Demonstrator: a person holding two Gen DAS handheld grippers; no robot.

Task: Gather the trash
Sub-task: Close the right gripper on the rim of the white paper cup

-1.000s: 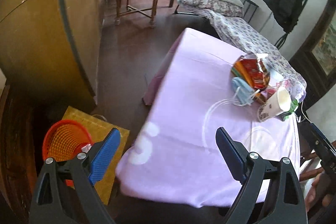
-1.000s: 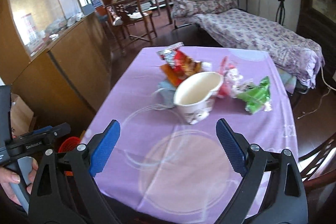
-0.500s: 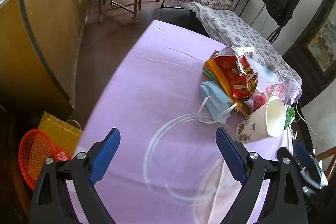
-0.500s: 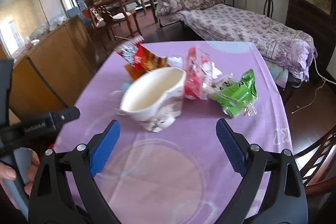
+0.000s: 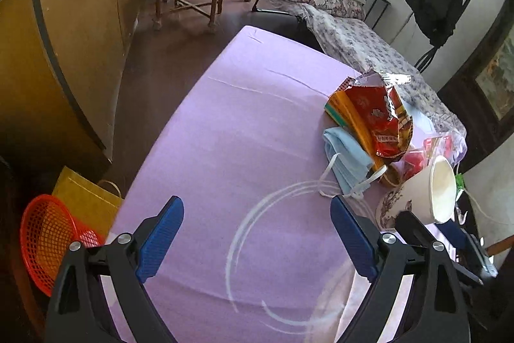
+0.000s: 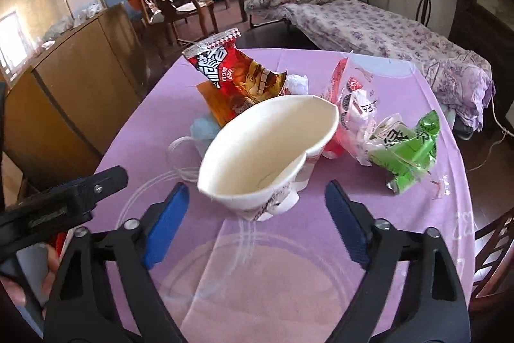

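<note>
Trash lies on the purple tablecloth (image 5: pixel 244 130): a crushed white paper cup (image 6: pixel 266 150) on its side, a red snack bag (image 6: pixel 234 76), a blue face mask (image 5: pixel 345 163), a pink-white wrapper (image 6: pixel 350 105) and a green wrapper (image 6: pixel 404 150). My right gripper (image 6: pixel 257 214) is open, its mouth just before the cup. My left gripper (image 5: pixel 257 233) is open and empty over bare cloth, left of the mask; the cup (image 5: pixel 427 195) and red bag (image 5: pixel 382 118) show at its right.
An orange mesh basket (image 5: pixel 45 233) and a yellow bag (image 5: pixel 83 198) stand on the floor left of the table. A wooden cabinet (image 5: pixel 64 47) is at left, chairs and a bed (image 6: pixel 369 31) beyond. The other gripper's body (image 6: pixel 57 204) shows at left.
Both grippers have moved forward over the table. The right one has closed in on the paper cup, which now fills its mouth. Both stay open.
</note>
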